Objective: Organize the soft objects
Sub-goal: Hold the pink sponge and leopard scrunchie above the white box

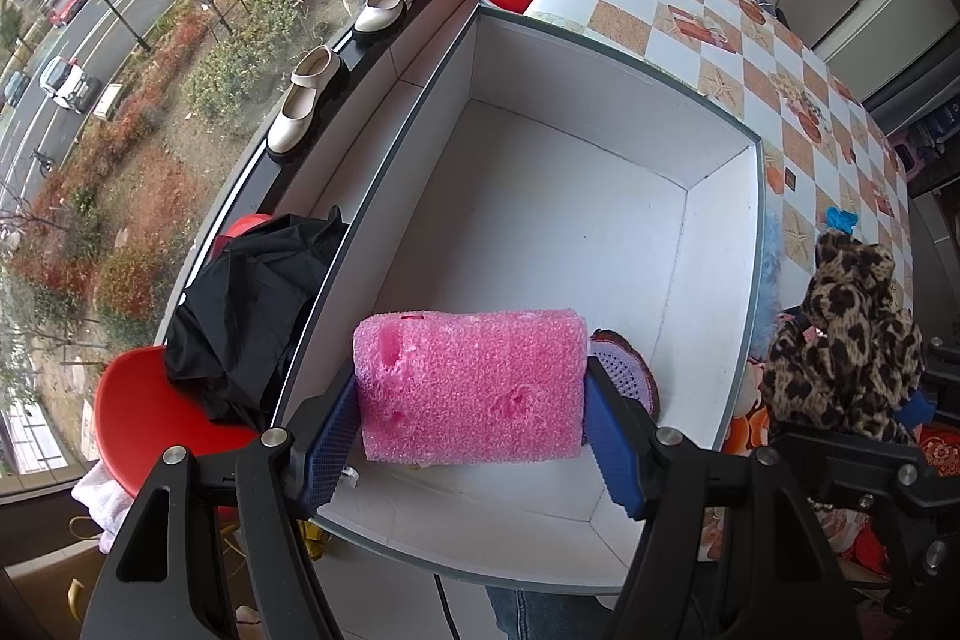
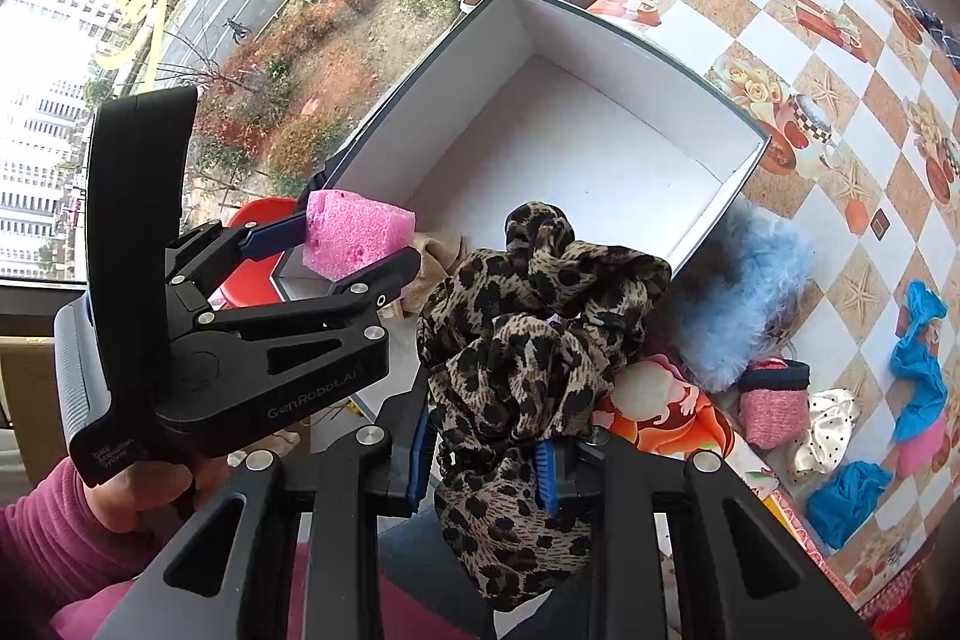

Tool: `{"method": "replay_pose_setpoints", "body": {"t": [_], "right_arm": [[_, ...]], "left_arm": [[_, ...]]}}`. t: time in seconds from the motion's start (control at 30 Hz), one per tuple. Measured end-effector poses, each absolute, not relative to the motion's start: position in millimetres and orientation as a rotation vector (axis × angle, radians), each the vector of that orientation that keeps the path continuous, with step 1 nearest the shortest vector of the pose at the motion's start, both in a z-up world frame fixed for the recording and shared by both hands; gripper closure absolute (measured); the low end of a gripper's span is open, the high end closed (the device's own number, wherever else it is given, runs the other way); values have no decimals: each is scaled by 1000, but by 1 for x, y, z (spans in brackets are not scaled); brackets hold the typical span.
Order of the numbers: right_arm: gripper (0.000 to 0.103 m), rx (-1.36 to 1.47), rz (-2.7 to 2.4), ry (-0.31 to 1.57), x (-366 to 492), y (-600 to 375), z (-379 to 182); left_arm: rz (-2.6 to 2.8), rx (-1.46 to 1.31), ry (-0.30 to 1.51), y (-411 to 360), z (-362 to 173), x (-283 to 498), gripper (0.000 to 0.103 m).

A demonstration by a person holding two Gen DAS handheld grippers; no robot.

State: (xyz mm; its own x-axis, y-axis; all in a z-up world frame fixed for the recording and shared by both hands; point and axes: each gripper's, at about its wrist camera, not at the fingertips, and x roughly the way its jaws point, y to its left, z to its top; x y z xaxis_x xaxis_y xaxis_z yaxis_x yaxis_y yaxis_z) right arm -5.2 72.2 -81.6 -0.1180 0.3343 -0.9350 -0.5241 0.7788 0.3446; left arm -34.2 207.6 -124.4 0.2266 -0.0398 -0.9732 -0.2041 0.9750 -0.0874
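Note:
My left gripper is shut on a pink foam sponge and holds it over the near end of a white open box. A purple knitted piece lies in the box behind the sponge. My right gripper is shut on a leopard-print cloth and holds it beside the box's near right corner. The left gripper with the sponge also shows in the right wrist view. The leopard cloth shows at the right of the left wrist view.
On the chequered tablecloth right of the box lie a blue fluffy item, a pink pouch, blue cloths and a dotted cream cloth. A red stool with black cloth stands left; shoes on the sill.

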Motion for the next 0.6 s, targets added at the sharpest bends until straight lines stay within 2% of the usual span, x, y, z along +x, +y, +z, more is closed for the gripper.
{"method": "replay_pose_setpoints", "body": {"t": [0.6], "right_arm": [[75, -152, 680, 1492, 40, 80, -76]], "left_arm": [[127, -178, 1303, 209, -119, -8, 30]]}}
